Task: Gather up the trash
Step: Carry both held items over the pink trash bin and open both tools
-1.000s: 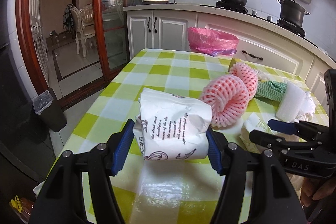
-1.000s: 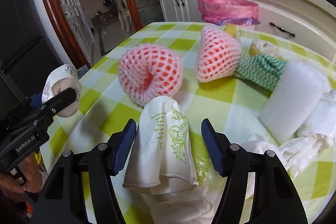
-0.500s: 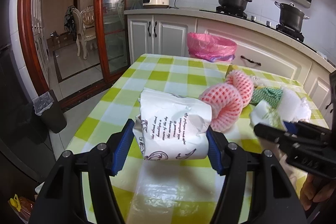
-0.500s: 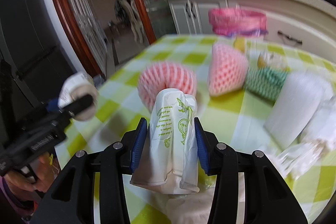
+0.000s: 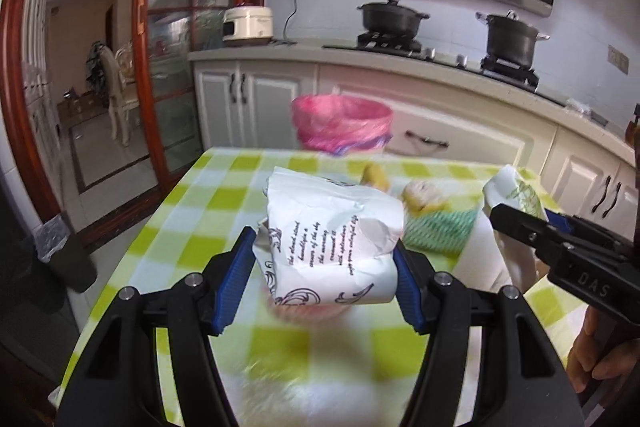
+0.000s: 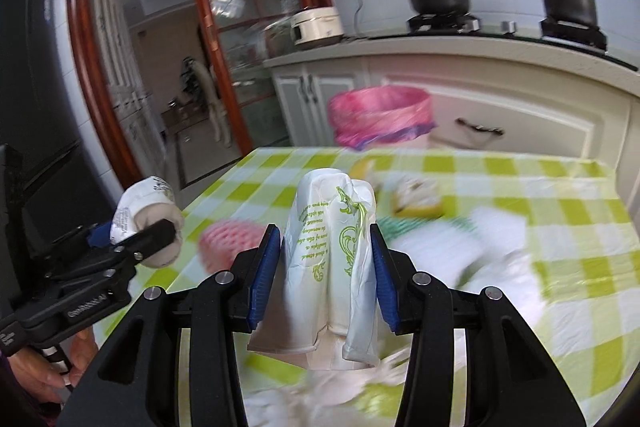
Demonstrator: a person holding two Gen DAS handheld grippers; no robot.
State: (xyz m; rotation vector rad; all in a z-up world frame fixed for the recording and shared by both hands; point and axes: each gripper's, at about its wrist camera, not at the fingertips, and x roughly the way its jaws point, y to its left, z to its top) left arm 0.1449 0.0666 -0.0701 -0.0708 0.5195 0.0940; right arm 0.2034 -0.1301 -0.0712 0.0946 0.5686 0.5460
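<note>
Checked tabletop [image 6: 580,223], pink-lined bin [image 6: 380,119] beyond its far edge. We hold two crushed paper cups above it: left gripper [image 5: 326,263] clamps the black-printed cup [image 5: 332,243], right gripper [image 6: 322,267] the green-printed cup [image 6: 332,259]. Risk: thin, crumpled walls may slip free mid-carry.

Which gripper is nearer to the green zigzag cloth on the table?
Right, it seems. The right gripper holds its paper cup just in front of the green zigzag cloth; the left gripper is far to the left, beyond the pink foam net.
</note>
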